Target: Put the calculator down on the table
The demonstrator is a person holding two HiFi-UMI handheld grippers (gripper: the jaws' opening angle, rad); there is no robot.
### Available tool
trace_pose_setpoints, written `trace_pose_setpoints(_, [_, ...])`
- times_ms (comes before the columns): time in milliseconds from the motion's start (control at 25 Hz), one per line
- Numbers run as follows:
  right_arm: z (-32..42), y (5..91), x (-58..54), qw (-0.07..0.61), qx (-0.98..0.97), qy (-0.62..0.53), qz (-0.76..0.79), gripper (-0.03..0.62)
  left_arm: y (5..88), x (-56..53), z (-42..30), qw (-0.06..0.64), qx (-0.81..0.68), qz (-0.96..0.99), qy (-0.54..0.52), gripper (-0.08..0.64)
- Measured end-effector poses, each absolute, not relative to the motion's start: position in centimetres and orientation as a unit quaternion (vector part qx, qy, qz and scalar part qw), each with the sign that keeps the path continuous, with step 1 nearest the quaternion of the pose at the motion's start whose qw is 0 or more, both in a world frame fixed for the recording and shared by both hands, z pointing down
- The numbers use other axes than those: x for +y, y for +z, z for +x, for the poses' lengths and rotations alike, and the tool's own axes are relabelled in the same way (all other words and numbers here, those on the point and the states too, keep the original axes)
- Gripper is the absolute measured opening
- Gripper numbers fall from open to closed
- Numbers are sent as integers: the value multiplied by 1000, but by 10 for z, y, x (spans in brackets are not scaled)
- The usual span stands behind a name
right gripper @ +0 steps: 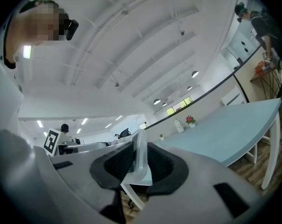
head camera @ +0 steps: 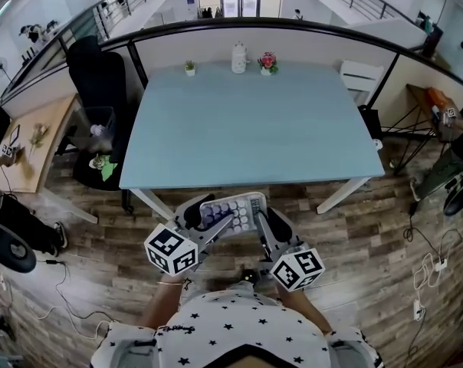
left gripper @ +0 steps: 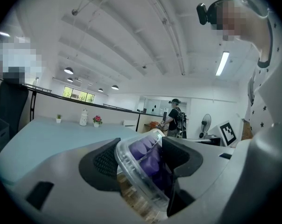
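Note:
A calculator (head camera: 233, 209) with purple round keys in a clear-and-white case hangs in the air just short of the near edge of the light-blue table (head camera: 239, 129). Both grippers hold it. My left gripper (head camera: 215, 226) is shut on its left end; in the left gripper view the calculator (left gripper: 145, 157) sits wedged between the black pads. My right gripper (head camera: 262, 225) is shut on its right edge; in the right gripper view only that thin pale edge of the calculator (right gripper: 140, 162) shows between the pads.
At the table's far edge stand a small potted plant (head camera: 189, 67), a white jar (head camera: 238, 58) and a flower pot (head camera: 267, 63). A black office chair (head camera: 97, 83) is at the table's left, a white chair (head camera: 362, 79) at its right. Cables (head camera: 427, 271) lie on the wood floor.

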State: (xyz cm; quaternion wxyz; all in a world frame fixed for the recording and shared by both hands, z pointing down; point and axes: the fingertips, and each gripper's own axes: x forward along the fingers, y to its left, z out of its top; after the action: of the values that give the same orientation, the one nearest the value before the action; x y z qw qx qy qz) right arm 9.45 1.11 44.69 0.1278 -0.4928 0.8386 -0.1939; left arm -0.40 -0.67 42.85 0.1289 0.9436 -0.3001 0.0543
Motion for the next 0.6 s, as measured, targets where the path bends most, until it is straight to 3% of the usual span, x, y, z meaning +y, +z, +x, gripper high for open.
trace_pose_setpoints(600, [127,448,0,124,829,-189,-512,78,431,-22,30,130,-275,951,57,281])
